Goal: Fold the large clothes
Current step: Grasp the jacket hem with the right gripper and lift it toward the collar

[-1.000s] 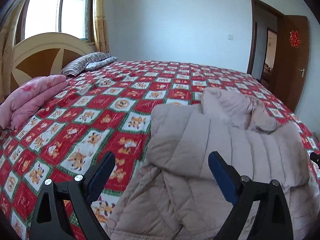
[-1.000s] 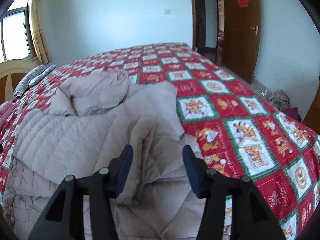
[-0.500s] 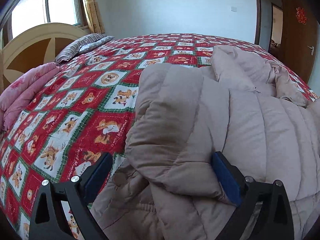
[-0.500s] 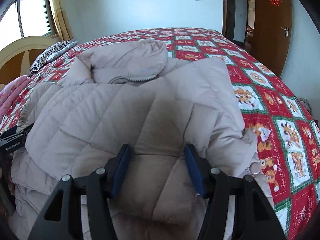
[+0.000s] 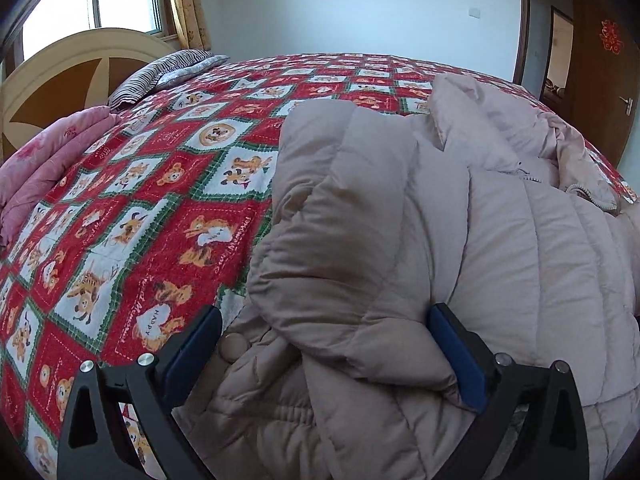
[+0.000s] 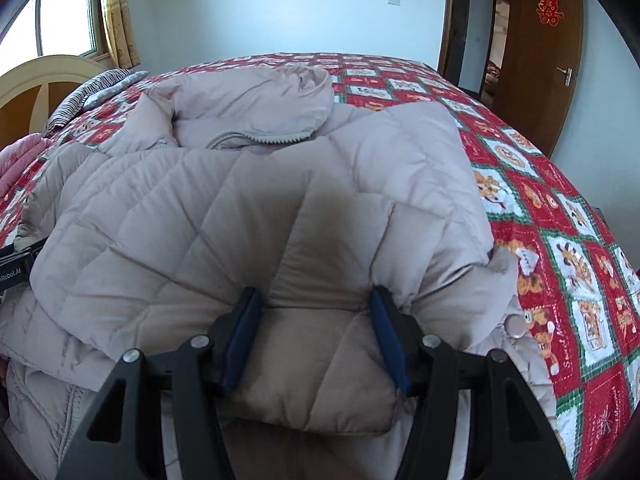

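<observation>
A puffy beige quilted jacket [image 5: 400,220] lies on the bed, its hood [image 6: 256,100] at the far end. My left gripper [image 5: 324,344] sits low over the folded-in sleeve at the jacket's left edge. Its jaws are opening, and the sleeve's thick fold lies between them. The left pad stands clear of the cloth. My right gripper [image 6: 316,332] is open and presses down on the jacket [image 6: 240,200] near its right side, with a quilted bulge rising between the blue pads. A round snap button [image 6: 515,325] shows on the jacket's right edge.
The bed wears a red patchwork cover [image 5: 160,200] with cartoon animals. A folded pink quilt [image 5: 48,160], a striped pillow [image 5: 160,72] and a round headboard [image 5: 60,76] are at the left. A brown door [image 6: 548,60] stands open at the far right.
Both grippers have come down and forward from above the bed onto the jacket. The left jaws have spread slightly wider; the right jaws keep the same gap.
</observation>
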A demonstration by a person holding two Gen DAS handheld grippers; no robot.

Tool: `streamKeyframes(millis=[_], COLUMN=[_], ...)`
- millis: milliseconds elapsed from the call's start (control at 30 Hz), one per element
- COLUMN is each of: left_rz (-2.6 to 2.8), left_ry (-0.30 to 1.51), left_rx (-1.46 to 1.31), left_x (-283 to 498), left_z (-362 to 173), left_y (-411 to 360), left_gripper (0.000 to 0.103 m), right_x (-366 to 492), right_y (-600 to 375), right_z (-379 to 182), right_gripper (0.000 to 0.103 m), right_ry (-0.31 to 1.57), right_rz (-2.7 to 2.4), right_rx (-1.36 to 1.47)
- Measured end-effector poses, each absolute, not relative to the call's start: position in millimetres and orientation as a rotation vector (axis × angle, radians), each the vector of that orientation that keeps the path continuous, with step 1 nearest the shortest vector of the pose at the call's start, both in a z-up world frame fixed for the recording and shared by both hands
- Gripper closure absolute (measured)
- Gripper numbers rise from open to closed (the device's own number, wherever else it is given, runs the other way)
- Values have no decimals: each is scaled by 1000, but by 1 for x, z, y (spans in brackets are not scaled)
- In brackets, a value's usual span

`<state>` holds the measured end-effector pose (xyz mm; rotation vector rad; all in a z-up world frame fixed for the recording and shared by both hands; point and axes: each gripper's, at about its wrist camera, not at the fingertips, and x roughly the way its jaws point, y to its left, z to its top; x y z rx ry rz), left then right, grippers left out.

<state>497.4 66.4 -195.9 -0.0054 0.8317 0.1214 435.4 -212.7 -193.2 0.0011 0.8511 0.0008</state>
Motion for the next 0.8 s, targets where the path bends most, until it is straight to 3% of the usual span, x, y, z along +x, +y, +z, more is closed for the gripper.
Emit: streamKeyframes(millis=[267,400,667,800], left_rz=[84,32,48,1], left_ry=[870,907,709,710], left_rx=[-52,-90,-34,-11], left_x=[503,503,494,526], left_z=[-197,-185,-110,-94], left_y=[76,90,89,71], left_gripper=[1,1,1,1], right_x=[437,438,443,464], right_y=[-211,-219,-225,-232], right_z=[-192,-187,-157,-135], right_gripper=[41,32,27,18], right_ry=[854,864,846,802], right_rz=[-4,81,173,159], right_rx=[-22,25,53,69])
